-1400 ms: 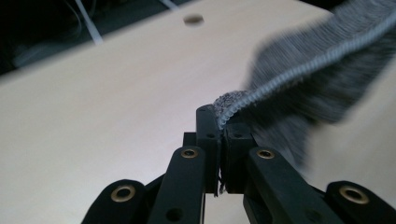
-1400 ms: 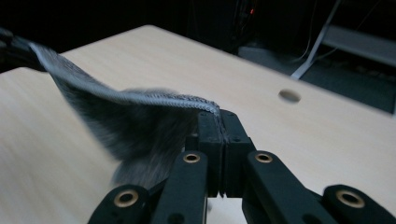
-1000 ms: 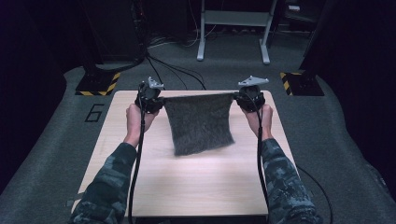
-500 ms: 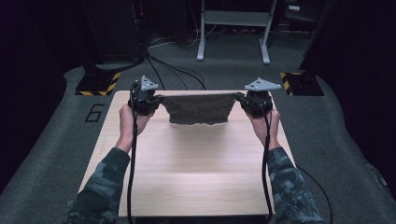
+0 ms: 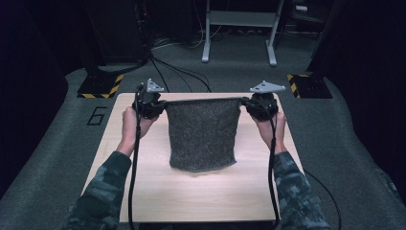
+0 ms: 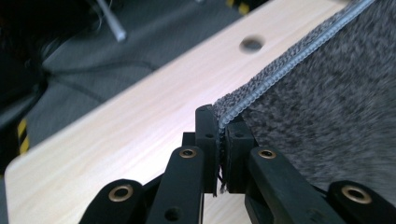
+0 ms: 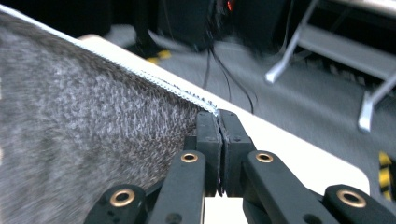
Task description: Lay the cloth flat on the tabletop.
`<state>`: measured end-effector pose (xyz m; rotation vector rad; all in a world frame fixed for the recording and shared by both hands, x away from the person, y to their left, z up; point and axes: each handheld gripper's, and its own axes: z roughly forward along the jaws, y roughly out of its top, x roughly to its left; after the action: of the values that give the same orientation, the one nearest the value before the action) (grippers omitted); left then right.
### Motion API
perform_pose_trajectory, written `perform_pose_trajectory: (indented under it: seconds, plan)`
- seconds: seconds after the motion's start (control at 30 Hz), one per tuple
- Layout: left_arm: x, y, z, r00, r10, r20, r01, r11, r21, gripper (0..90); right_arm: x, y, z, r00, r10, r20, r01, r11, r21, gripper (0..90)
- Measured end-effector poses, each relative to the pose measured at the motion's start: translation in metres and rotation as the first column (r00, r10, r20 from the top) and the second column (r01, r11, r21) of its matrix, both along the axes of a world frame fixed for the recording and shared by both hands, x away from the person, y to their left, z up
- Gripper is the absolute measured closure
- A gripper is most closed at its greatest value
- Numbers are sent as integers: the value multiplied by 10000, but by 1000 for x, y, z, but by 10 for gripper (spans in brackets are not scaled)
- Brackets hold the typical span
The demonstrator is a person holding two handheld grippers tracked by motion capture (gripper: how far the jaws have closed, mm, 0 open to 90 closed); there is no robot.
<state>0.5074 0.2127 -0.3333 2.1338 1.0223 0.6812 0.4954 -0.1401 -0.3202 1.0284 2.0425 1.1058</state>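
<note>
Grey knitted cloth at frame centre, top corners clenched in left gripper and right gripper fingers, edge pulled taut, probably to hang flat above the table before laying down.

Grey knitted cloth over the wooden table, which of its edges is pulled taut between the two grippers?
The far top edge of the grey knitted cloth, stretched straight between the left gripper and right gripper; the bottom edge hangs loose and curved.
</note>
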Motion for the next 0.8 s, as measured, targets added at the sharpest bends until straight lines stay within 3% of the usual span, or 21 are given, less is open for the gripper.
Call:
perform_pose_trajectory:
  seconds: [0.13,0.17,0.23,0.3,0.4,0.47,0.6,0.63,0.67,0.7,0.73,0.8]
  plan:
    - [30,-6,-45,9937,523,-993,-499,9984,263,862,37,9,-32,9962,-225,-838,200,9994,-297,880]
    - [35,-7,-54,9901,680,-1224,-642,9973,345,856,46,13,-42,9909,-478,-1258,424,9981,-450,876]
    - [42,-9,-68,9833,947,-1553,-880,9949,496,834,57,16,-55,9844,-602,-1653,522,9973,-526,868]
    - [49,-10,-79,9754,1392,-1707,-1316,9898,549,745,69,19,-69,9773,-860,-1938,723,9944,-766,821]
    - [56,-8,-85,9634,2117,-1643,-2047,9771,586,543,80,21,-78,9674,-1430,-2091,1257,9876,-939,722]
    - [57,-4,-84,9547,2595,-1454,-2559,9657,434,418,84,20,-82,9621,-1762,-2083,1562,9817,-1089,600]
    - [56,5,-82,9383,3150,-1428,-3184,9480,-13,342,86,9,-83,9521,-2192,-2130,2078,9753,-747,497]
    - [56,6,-82,9348,3263,-1403,-3284,9445,85,330,86,7,-83,9517,-2134,-2205,2045,9769,-628,469]
    - [56,7,-83,9346,3233,-1486,-3262,9453,49,315,85,4,-81,9487,-2242,-2230,2183,9745,-512,459]
    - [57,8,-83,9331,3247,-1544,-3279,9447,51,318,86,2,-81,9524,-2101,-2208,2079,9776,-338,452]
    - [57,9,-84,9299,3307,-1608,-3335,9427,99,311,86,0,-81,9487,-2047,-2408,2021,9787,-357,427]
    - [55,8,-86,9304,3181,-1823,-3254,9455,-108,306,88,0,-82,9392,-2109,-2708,2003,9775,-666,395]
